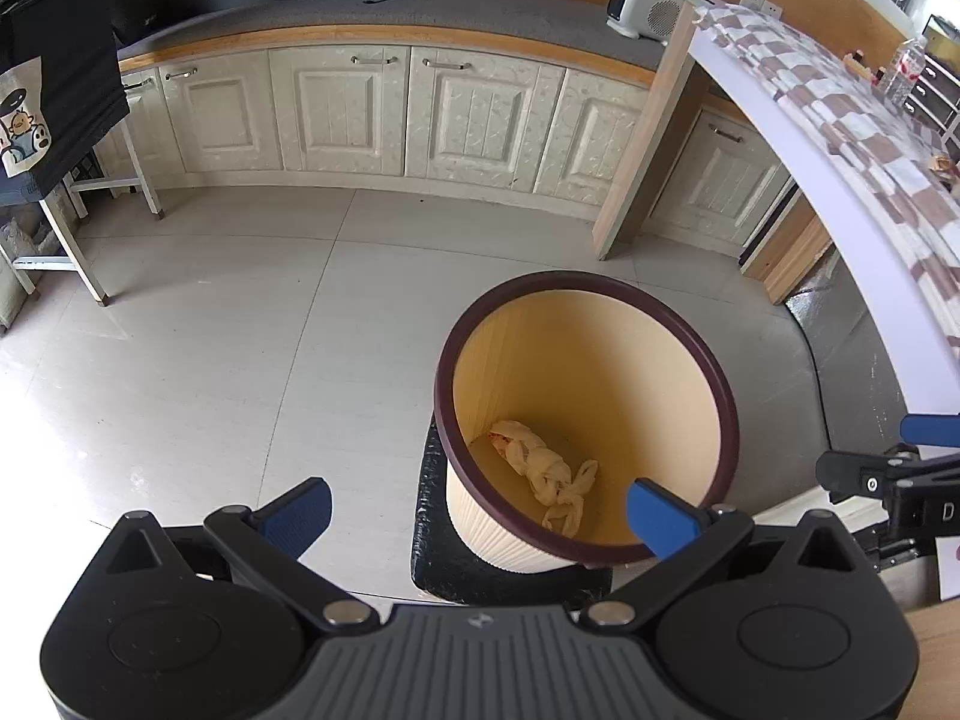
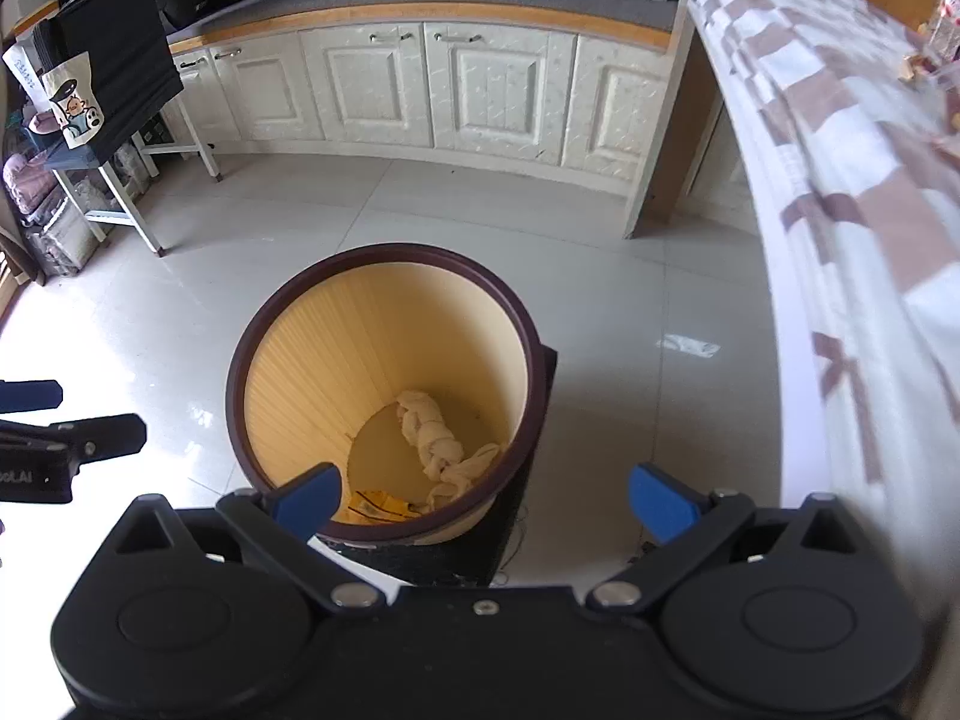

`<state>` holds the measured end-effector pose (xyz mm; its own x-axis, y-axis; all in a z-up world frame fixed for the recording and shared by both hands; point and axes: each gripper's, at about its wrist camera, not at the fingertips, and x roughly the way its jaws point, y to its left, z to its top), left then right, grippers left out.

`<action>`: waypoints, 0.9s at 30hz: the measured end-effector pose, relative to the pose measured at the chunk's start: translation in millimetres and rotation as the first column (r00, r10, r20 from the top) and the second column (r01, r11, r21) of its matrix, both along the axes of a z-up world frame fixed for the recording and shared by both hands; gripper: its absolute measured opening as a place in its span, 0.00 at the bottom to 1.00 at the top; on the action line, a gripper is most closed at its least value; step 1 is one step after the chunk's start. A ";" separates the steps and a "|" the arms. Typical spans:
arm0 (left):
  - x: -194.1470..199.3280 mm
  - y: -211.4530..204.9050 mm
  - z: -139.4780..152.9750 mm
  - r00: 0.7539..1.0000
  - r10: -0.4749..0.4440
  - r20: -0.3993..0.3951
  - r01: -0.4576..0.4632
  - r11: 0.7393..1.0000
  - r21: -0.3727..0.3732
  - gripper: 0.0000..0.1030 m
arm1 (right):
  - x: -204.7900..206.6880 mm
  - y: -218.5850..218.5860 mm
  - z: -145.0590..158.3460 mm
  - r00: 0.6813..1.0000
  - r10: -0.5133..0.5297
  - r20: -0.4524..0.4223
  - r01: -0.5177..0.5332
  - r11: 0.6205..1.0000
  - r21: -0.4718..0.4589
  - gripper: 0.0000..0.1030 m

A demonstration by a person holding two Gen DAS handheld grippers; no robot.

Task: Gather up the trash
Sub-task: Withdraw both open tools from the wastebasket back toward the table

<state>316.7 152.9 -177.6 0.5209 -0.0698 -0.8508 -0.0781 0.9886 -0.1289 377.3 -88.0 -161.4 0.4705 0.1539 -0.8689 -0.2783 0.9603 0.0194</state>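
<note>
On pale floor tiles (image 2: pixel 600 300), bin (image 2: pixel 384 258)

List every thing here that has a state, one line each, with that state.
Left gripper: open, nothing between its fingers.
Right gripper: open, nothing between its fingers.
Bin: upright, no lid, standing on a dark mat.
Twisted cloth: lying at the bottom of the bin.
Yellow wrapper: lying in the bin beside the cloth.
Cupboard doors: shut.

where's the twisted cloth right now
The twisted cloth lies on the bottom of the bin, near its right wall in the right wrist view, beside a yellow wrapper.
</note>
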 end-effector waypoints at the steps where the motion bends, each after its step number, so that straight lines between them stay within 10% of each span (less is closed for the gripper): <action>1: -3.4 0.6 1.5 1.000 0.002 0.003 -0.002 1.000 0.000 1.00 | -3.3 0.3 2.7 1.000 -0.002 0.006 0.002 1.000 0.000 1.00; 27: -83.0 -22.2 122.6 0.972 -0.039 0.231 0.022 0.997 0.073 1.00 | -97.6 -41.7 132.6 0.962 -0.009 0.272 -0.007 0.998 0.059 1.00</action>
<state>233.6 130.7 -54.9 0.7032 -0.0340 -0.7102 -0.0238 0.9972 -0.0713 279.7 -129.8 -28.8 0.6883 0.1998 -0.6974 -0.2796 0.9601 -0.0009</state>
